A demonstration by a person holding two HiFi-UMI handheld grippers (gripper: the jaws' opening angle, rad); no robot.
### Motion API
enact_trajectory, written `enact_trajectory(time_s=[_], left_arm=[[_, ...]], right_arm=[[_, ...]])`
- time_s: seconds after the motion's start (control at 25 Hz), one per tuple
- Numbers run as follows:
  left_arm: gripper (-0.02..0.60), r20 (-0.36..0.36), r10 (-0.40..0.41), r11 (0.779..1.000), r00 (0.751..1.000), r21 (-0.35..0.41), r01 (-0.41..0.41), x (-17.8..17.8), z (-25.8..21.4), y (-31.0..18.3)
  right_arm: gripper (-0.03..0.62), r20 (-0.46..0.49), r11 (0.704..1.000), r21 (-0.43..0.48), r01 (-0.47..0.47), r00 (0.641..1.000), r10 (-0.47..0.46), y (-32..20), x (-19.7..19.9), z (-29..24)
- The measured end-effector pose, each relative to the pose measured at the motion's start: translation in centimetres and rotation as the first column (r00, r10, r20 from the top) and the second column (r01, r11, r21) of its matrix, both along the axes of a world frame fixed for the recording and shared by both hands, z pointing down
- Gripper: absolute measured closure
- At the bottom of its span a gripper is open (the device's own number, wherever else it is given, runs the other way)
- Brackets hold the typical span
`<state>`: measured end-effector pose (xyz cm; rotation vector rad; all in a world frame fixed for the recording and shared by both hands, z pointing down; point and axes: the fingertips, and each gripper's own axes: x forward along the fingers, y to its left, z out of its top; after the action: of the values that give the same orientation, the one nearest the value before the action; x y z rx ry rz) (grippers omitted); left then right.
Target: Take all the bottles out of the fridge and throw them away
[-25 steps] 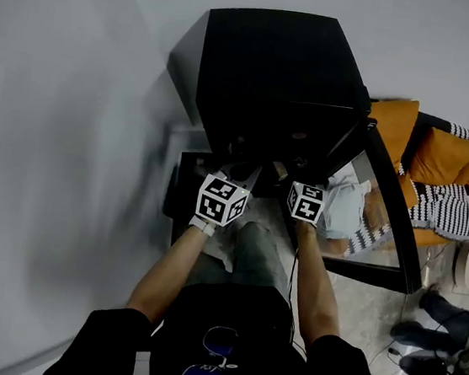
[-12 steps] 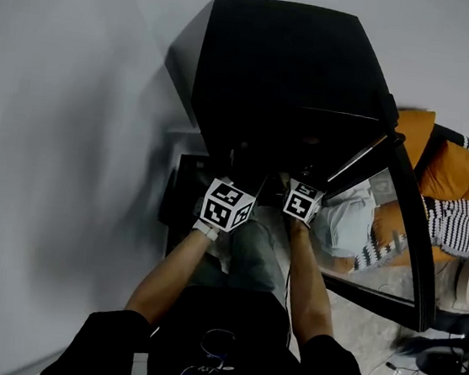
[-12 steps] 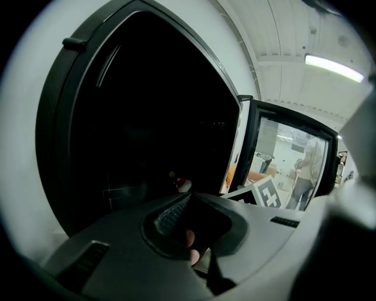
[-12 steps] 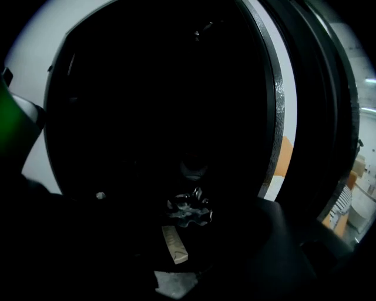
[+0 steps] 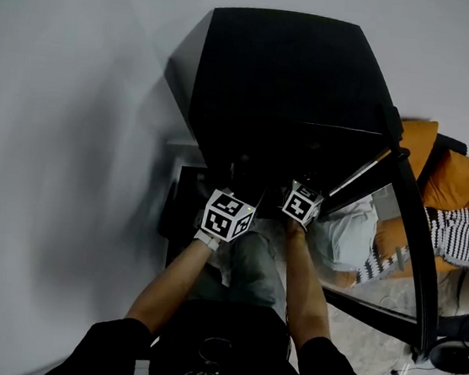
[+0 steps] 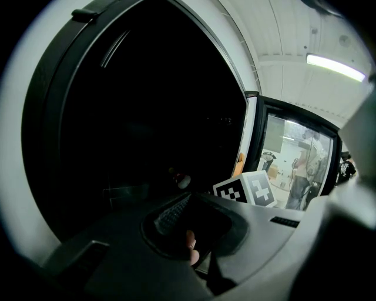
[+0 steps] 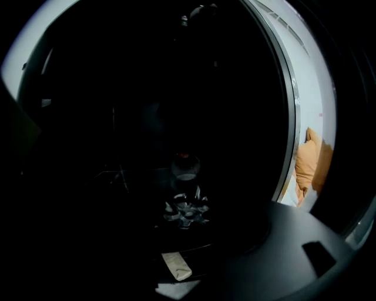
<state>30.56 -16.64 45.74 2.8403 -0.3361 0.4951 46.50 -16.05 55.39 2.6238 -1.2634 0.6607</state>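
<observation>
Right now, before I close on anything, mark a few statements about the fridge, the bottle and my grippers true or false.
1. The fridge door is shut. False: it stands open, swung to the right.
2. A clear plastic bottle sits inside the fridge, ahead of the right gripper. True.
3. The right gripper holds that bottle. False: its jaws are apart with nothing between them.
4. An orange cushion shows beyond the door. True.
</observation>
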Motion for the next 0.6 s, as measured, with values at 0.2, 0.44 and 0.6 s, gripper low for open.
enact_trajectory(time_s=[0.2, 0.44, 0.6], left_arm=[[0.581, -0.003, 0.011, 1.000, 1.000, 0.005, -0.011, 0.7, 0.2, 0.0], [0.581, -0.001, 0.016, 1.000, 1.000, 0.007, -0.016, 0.9, 0.3, 0.2], [0.581, 0.004, 0.012, 1.000, 1.000, 0.004, -0.012, 0.3, -0.4, 0.2]], right_arm=[[0.309, -0.013, 1.000, 0.008, 0.011, 1.000, -0.011, -0.7, 0.6, -0.2], [0.303, -0.033, 0.999, 0.020, 0.043, 0.999, -0.043, 0.1, -0.5, -1.0], [0.303, -0.017, 0.999, 0.018, 0.048, 0.999, -0.048, 0.8, -1.8, -1.3]])
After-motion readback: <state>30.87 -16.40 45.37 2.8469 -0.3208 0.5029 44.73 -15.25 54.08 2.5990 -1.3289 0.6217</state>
